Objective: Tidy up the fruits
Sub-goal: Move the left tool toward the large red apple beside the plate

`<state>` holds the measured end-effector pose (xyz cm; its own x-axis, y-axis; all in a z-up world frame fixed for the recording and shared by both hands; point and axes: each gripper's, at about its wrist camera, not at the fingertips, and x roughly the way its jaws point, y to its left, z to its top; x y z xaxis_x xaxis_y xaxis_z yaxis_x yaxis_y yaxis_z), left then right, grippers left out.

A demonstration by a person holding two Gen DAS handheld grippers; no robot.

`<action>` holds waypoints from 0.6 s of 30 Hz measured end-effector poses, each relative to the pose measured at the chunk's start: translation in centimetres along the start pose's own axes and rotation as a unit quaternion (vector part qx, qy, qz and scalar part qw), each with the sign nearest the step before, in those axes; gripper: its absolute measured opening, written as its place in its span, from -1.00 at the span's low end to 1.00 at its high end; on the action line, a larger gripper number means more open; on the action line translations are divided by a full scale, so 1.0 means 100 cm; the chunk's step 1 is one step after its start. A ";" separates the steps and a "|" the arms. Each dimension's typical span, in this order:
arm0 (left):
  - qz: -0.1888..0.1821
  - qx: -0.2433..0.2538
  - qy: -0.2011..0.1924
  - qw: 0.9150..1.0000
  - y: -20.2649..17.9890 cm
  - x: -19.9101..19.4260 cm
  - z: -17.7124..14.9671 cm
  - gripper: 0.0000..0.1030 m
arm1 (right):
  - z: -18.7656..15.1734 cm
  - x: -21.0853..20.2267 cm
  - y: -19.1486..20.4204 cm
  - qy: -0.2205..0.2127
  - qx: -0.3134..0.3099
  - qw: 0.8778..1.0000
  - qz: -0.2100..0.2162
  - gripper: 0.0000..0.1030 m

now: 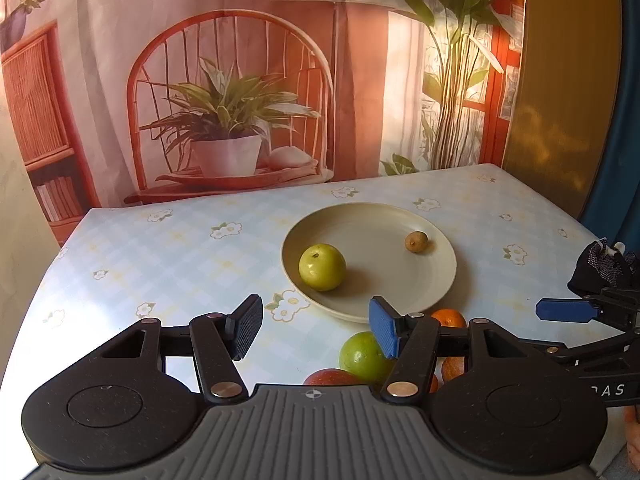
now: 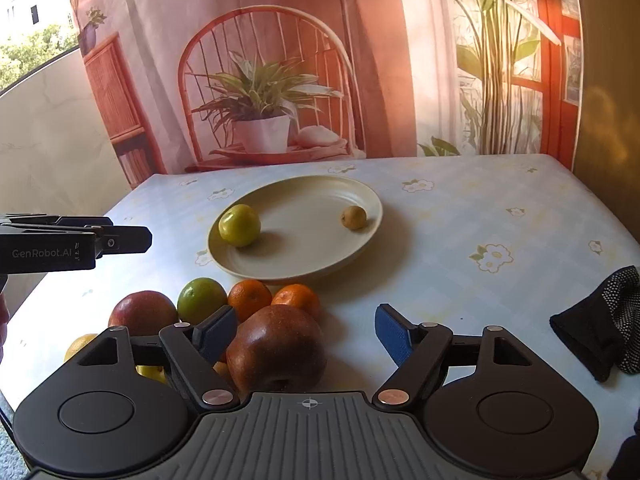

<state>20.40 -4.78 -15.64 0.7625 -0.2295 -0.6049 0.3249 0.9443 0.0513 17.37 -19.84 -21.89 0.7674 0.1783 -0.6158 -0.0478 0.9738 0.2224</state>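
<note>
A cream plate on the flowered tablecloth holds a green apple on its left and a small brown fruit on its right. In front of the plate lies a heap of fruit: a green fruit, two oranges, a red apple and a larger dark red apple. My left gripper is open and empty, short of the plate. My right gripper is open around the larger red apple; its blue right pad stands clear of it.
A black dotted glove lies on the table at the right. Yellow fruits sit at the heap's left edge. A printed backdrop hangs right behind the table's far edge. The left gripper's finger reaches in left of the plate.
</note>
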 end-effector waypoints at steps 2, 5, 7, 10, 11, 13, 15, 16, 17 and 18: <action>0.001 0.002 0.000 1.000 -0.001 -0.001 -0.001 0.19 | -0.003 0.003 0.003 0.007 -0.003 1.000 0.002 0.41; 0.005 0.005 0.000 1.000 -0.002 -0.002 -0.003 0.19 | -0.007 0.008 0.005 0.016 -0.005 1.000 0.006 0.41; 0.004 0.004 0.002 1.000 -0.002 -0.002 -0.004 0.19 | -0.010 0.010 0.007 0.022 -0.004 1.000 0.010 0.41; 0.004 0.003 0.006 1.000 -0.001 -0.001 -0.005 0.19 | -0.015 0.014 0.009 0.029 -0.006 0.999 0.014 0.40; 0.004 0.004 0.007 1.000 -0.001 0.000 -0.005 0.19 | -0.016 0.015 0.010 0.032 -0.007 0.999 0.016 0.40; 0.003 0.005 0.007 1.000 -0.002 0.000 -0.005 0.19 | -0.019 0.018 0.010 0.035 -0.008 0.999 0.019 0.38; 0.003 0.005 0.009 1.000 -0.002 0.001 -0.006 0.19 | -0.021 0.020 0.011 0.037 -0.007 0.999 0.021 0.38; 0.004 0.005 0.009 1.000 -0.003 0.001 -0.006 0.19 | -0.022 0.021 0.010 0.038 -0.005 0.999 0.022 0.37; 0.005 0.004 0.010 1.000 -0.003 0.002 -0.006 0.19 | -0.023 0.022 0.009 0.040 -0.001 0.999 0.023 0.34; 0.005 0.004 0.011 1.000 -0.003 0.002 -0.006 0.19 | -0.024 0.023 0.009 0.042 0.002 0.999 0.024 0.31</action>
<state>20.08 -4.95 -16.28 0.7535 -0.2151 -0.6213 0.3218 0.9447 0.0632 17.60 -18.23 -24.94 0.7083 0.2364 -0.6652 -0.0807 0.9632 0.2564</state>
